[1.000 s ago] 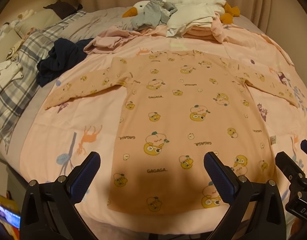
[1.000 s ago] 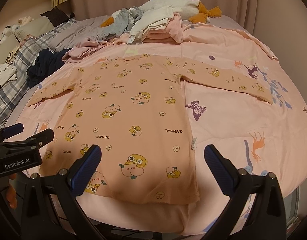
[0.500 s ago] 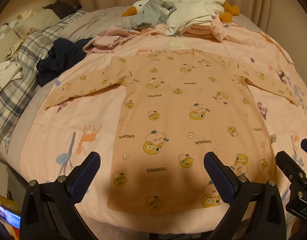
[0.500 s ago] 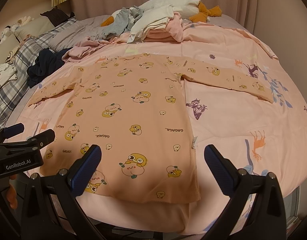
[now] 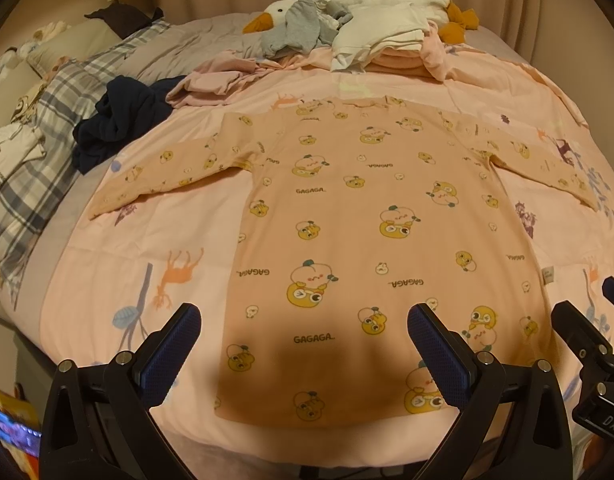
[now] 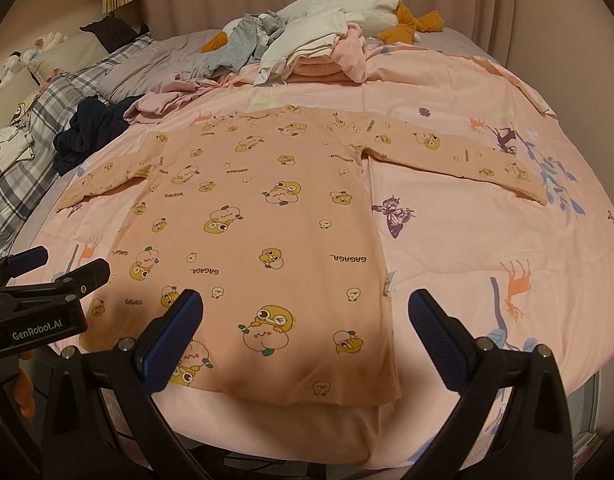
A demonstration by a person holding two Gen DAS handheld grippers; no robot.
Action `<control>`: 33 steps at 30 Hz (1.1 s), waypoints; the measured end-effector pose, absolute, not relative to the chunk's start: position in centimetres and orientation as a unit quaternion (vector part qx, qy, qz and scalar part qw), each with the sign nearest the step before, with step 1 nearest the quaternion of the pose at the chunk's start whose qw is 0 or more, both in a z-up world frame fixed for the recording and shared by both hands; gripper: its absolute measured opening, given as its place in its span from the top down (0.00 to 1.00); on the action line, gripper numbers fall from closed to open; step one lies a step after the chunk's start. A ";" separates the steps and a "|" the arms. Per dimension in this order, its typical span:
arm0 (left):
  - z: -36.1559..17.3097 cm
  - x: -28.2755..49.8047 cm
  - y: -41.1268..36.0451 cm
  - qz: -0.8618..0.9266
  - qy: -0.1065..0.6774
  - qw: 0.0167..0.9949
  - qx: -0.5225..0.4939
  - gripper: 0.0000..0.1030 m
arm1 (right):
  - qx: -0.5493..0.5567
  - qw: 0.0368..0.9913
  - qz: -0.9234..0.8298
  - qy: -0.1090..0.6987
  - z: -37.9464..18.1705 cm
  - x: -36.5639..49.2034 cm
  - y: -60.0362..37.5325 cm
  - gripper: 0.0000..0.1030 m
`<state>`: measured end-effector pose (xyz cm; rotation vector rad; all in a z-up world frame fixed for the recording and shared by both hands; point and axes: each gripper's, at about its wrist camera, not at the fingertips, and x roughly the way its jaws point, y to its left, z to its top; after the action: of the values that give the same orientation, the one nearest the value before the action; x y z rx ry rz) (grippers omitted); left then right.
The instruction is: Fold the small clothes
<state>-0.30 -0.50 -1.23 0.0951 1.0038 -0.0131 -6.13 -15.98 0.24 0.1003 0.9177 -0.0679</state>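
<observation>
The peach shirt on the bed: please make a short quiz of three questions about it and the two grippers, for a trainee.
1. True or false: the peach shirt lies flat with both sleeves spread out.
2. What does the left gripper hold? A) the hem B) a sleeve C) nothing
3. Fill in: the side tag is at the shirt's ____ edge in the right wrist view, near the right gripper.

Key
1. True.
2. C: its jaws stand wide apart over the hem.
3. Right. The right gripper is open too, holding nothing.
</observation>
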 end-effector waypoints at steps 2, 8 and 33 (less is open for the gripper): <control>-1.2 -0.3 -0.5 -0.006 0.481 0.876 0.045 0.01 | 0.048 0.895 -0.033 0.443 0.3 -6.0 -16.1 0.00; -1.3 -0.4 -0.5 -0.005 0.482 0.875 0.046 0.01 | 0.048 0.894 -0.033 0.443 0.2 -6.1 -15.9 0.00; -2.2 1.6 2.1 -0.003 0.491 0.871 -0.028 0.01 | 0.145 0.900 -0.036 0.409 0.6 -5.5 -20.3 0.00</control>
<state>1.61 2.14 -2.18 -0.0591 1.0259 -0.0059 -5.53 -20.28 0.58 0.3008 0.8457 -0.0735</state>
